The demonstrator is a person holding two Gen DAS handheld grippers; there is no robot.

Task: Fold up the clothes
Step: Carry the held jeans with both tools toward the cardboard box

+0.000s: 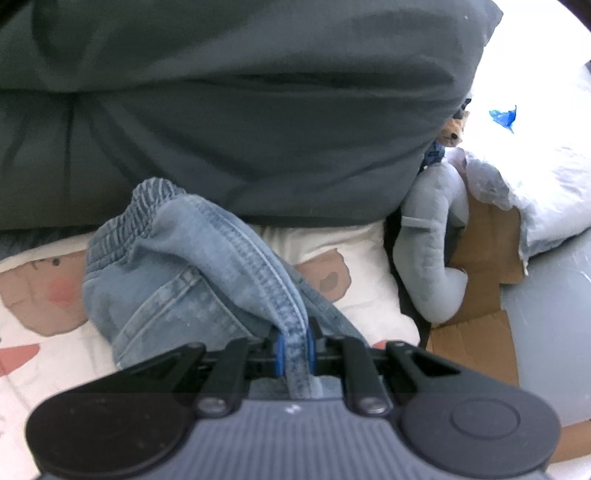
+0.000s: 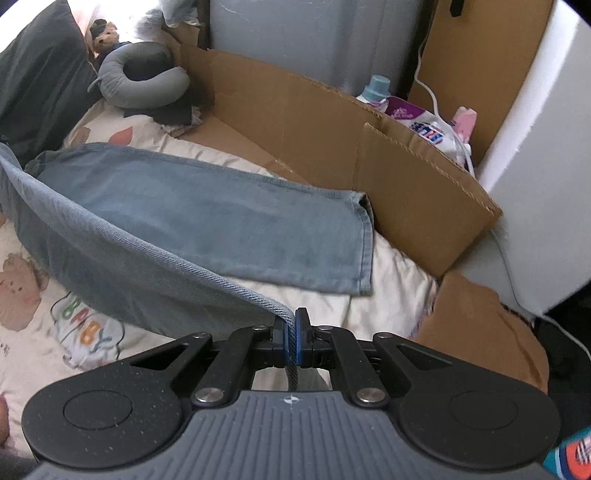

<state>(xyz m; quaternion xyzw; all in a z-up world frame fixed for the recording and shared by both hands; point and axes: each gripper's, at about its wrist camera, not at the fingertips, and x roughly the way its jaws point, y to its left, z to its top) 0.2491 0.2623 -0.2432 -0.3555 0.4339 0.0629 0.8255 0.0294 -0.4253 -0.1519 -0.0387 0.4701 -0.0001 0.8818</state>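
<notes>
**Jeans pinched at both ends over the bed**

Jeans (image 1: 177, 273) are the whole story here, light blue denim held up off a printed sheet (image 1: 354, 306) by both grippers at once.

Left wrist view first: far left there's a cartoon bear print on the sheet, then the elastic waistband bunched up, then a thick stitched seam running down into the left gripper (image 1: 294, 350). Its blue pads are clamped tight on that seam, denim squeezed flat between them. Behind all of it sits a big dark grey pillow (image 1: 240, 110). Off to the right is a grey neck pillow (image 1: 428, 254), leaning against brown cardboard (image 1: 484, 258), with a crinkly plastic bag (image 1: 535, 184) above that.

Right wrist view: on the left the sheet shows a colourful "BABY" print, and one leg of the jeans (image 2: 207, 221) rises from there as a taut edge straight into the right gripper (image 2: 291, 339), fingers closed hard on the folded denim edge. The other leg lies flat on the sheet, hem pointing right, just beside the cardboard (image 2: 369, 147) wall. Top left, the neck pillow (image 2: 140, 81) is curled in a U with a small teddy (image 2: 105, 35) behind it. Further right, past the cardboard, a bottle (image 2: 376, 88) with a pale blue cap stands by a white and purple pack (image 2: 424, 122).
</notes>
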